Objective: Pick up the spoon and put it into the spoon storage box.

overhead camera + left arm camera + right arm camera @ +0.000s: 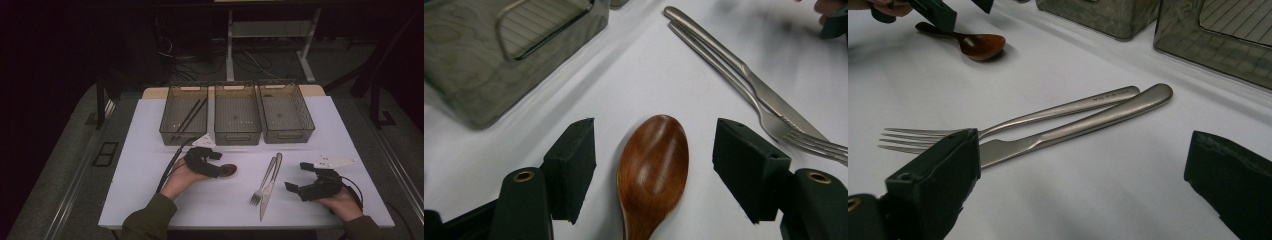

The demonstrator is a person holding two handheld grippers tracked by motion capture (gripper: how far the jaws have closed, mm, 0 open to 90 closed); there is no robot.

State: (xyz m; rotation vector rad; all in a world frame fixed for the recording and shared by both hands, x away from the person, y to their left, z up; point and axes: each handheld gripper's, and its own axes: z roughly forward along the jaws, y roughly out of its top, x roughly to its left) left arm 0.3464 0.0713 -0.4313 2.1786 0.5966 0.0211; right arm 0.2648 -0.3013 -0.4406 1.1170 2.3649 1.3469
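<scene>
- The wooden spoon [653, 170] lies flat on the white surface [150, 200], in front of the three bins, left of centre.
- The left gripper [212, 162] sits over the spoon with its jaws apart; the pads stand clear on both sides of the bowl and press on nothing (the spoon is between them, not held).
- In the left gripper view the spoon's long axis runs straight along the line of the jaws: bowl forward, handle back under the gripper body. A closing stroke would meet the bowl across its width.
- In the high view the bowl shows just past the jaw tips, toward the middle of the surface.
- The right gripper [296, 176] rests at the right of the surface, jaws wide apart and holding nothing. It is well apart from the spoon; the left hand is plainly the nearer one.
- A fork [264, 180] and a knife [270, 186] lie side by side, touching along their handles, between the two grippers and just ahead of the right one. Their handles point toward the bins.
- The left bin [167, 117] holds two dark chopsticks [190, 116]; the middle bin [237, 135] and right bin [305, 120] look empty.
- Judgement: with the jaws apart around a resting spoon, either a grasp or a release fits this pose.
</scene>
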